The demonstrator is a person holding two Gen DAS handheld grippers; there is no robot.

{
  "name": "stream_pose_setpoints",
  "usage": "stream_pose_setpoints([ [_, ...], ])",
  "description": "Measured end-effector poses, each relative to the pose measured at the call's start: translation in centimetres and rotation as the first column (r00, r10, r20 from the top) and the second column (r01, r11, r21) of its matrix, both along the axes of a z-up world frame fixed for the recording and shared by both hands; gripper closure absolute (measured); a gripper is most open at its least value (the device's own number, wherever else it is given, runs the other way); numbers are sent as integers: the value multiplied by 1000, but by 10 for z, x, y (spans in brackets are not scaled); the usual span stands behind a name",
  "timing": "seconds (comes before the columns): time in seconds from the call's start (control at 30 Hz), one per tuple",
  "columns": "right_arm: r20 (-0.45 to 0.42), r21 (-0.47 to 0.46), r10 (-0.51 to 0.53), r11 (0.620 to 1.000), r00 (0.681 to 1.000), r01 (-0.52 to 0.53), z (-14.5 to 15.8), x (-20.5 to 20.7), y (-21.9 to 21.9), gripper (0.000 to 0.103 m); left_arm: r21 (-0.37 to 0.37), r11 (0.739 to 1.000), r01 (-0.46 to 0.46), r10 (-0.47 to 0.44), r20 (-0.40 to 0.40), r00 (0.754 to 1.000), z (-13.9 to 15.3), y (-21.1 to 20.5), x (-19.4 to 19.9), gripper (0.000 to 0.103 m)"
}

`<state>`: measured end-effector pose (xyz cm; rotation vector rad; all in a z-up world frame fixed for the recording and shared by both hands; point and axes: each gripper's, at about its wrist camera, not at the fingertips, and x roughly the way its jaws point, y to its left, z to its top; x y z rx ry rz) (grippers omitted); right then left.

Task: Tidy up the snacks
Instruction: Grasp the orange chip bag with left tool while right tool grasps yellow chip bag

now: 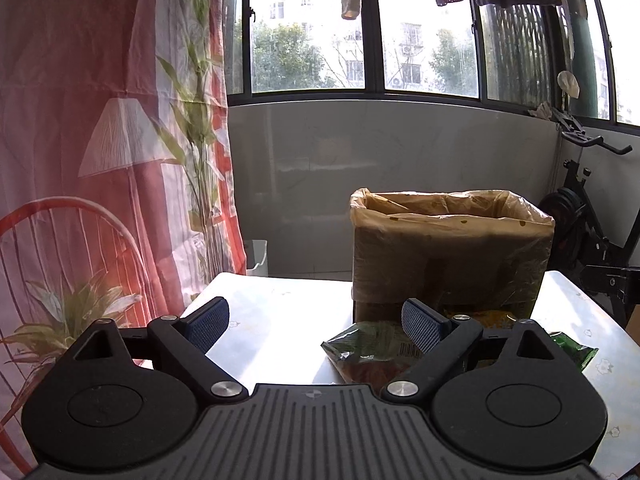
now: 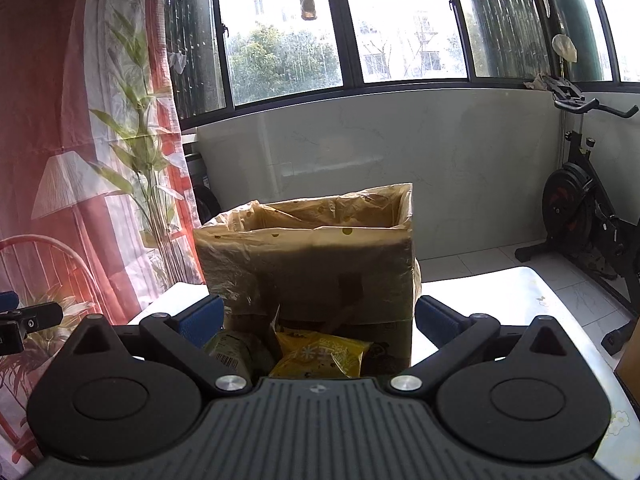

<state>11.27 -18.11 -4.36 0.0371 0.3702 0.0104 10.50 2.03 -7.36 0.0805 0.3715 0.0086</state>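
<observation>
Wide-spread blue pads of the right gripper [image 2: 318, 316] frame the lower middle of its view, holding nothing. Between them lie a yellow snack packet [image 2: 320, 354] with pale printed characters (unreadable) and, to its left, a green packet [image 2: 234, 350] showing a barcode. Behind both stands a cardboard box [image 2: 320, 280] lined with a dotted yellowish bag. Left gripper [image 1: 316, 322] is likewise open and empty; a green barcoded packet [image 1: 368, 346] sits at lower centre beside its right finger on the white table [image 1: 280, 320].
</observation>
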Motion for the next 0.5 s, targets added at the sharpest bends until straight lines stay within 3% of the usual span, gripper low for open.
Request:
stream_pose_setpoints([
  [0.13, -66, 10, 0, 1000, 998, 0, -25, 15, -5, 0, -113, 994, 11, -15, -28, 999, -30, 9, 21, 8],
  [0.23, -67, 7, -3, 1000, 998, 3, -38, 20, -4, 0, -206, 978, 25, -43, -84, 996, -58, 4, 33, 9],
  [0.4, -93, -90, -43, 995, 995, 35, -61, 38, 0, 0, -132, 988, 77, -95, -134, 986, -88, -19, 57, 14],
  [0.5, -105, -70, -48, 997, 993, 41, -67, 43, -10, 2, -141, 985, 99, -121, -155, 980, -100, -29, 68, 14],
])
